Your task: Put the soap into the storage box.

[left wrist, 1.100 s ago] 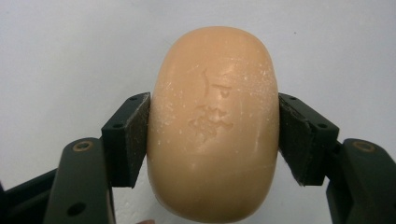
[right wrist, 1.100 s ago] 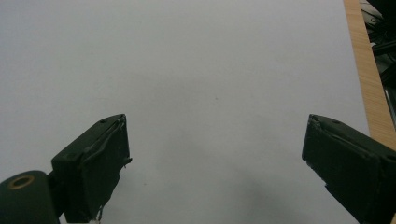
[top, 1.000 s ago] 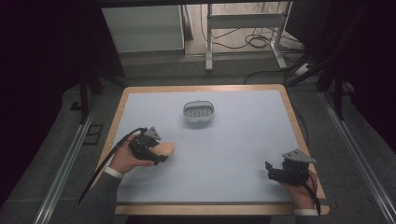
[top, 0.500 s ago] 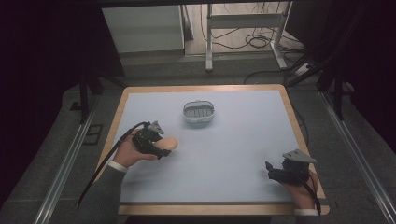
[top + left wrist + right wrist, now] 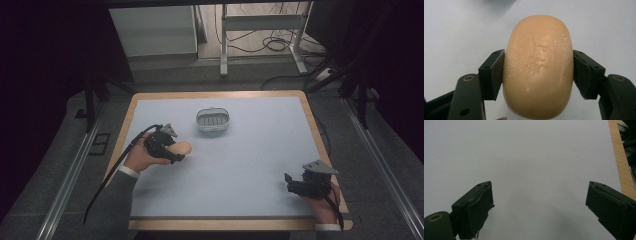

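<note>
Peach-coloured soap (image 5: 538, 67), an oval bar with a mark pressed into its top face, sits pinched across its middle by the left gripper (image 5: 538, 72), one black jaw flat against each long side. From the high view the soap (image 5: 180, 148) pokes out of the left gripper (image 5: 172, 150) toward the right, just in front and to the left of the small grey basket (image 5: 213, 120) that stands on the pale blue table (image 5: 250, 165); bar and basket are near each other but apart. The basket is oval, with a slotted floor and a light rim. The person's left hand (image 5: 140, 159) wraps the gripper body, a dark sleeve behind it and a black cable trailing off toward the table's left edge. Well apart from the basket, toward the near right corner of the table, the right gripper (image 5: 295, 182) rests in the right hand (image 5: 320, 202), its grey three-cornered plate on top. In the right gripper view its jaws stand spread wide over bare blue surface, nothing between them, with the table's wooden edge at the right.
</note>
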### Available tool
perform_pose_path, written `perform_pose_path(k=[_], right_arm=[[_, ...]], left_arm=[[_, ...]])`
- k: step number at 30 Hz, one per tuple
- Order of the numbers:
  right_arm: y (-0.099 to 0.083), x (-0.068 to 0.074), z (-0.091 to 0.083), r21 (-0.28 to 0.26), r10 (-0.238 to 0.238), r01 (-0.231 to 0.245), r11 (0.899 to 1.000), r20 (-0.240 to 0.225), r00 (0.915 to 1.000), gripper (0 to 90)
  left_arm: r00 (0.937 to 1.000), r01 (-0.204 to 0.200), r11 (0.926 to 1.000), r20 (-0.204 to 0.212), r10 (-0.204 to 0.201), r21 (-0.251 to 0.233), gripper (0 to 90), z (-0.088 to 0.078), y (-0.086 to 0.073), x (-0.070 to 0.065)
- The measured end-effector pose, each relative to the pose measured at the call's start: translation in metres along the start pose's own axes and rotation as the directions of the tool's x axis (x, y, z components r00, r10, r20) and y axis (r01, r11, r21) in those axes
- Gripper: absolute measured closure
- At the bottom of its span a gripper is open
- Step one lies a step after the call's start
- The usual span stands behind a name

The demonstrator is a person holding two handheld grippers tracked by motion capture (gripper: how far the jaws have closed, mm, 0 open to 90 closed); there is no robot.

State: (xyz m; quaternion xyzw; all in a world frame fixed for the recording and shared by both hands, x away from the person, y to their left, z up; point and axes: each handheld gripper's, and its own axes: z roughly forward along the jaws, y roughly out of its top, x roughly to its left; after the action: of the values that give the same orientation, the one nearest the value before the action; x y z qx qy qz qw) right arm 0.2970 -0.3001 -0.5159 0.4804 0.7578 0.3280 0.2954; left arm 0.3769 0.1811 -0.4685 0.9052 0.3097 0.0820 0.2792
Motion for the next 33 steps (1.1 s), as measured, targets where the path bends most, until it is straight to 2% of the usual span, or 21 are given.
perform_pose_path(k=[9, 33], right_arm=[[0.0, 0.0, 0.0, 0.002, 0.003, -0.003, 1.0, 0.001, 1.0, 7.2], [-0.001, -0.003, 0.0, 0.007, 0.006, -0.006, 1.0, 0.007, 1.0, 7.2]], left_arm=[[1.0, 0.009, 1.0, 0.001, -0.009, 0.004, 32.5, 0.004, 0.002, 0.006], [0.9999, -0.01, 0.9999, -0.001, 0.01, 0.007, 32.5, 0.01, 0.027, 0.017]])
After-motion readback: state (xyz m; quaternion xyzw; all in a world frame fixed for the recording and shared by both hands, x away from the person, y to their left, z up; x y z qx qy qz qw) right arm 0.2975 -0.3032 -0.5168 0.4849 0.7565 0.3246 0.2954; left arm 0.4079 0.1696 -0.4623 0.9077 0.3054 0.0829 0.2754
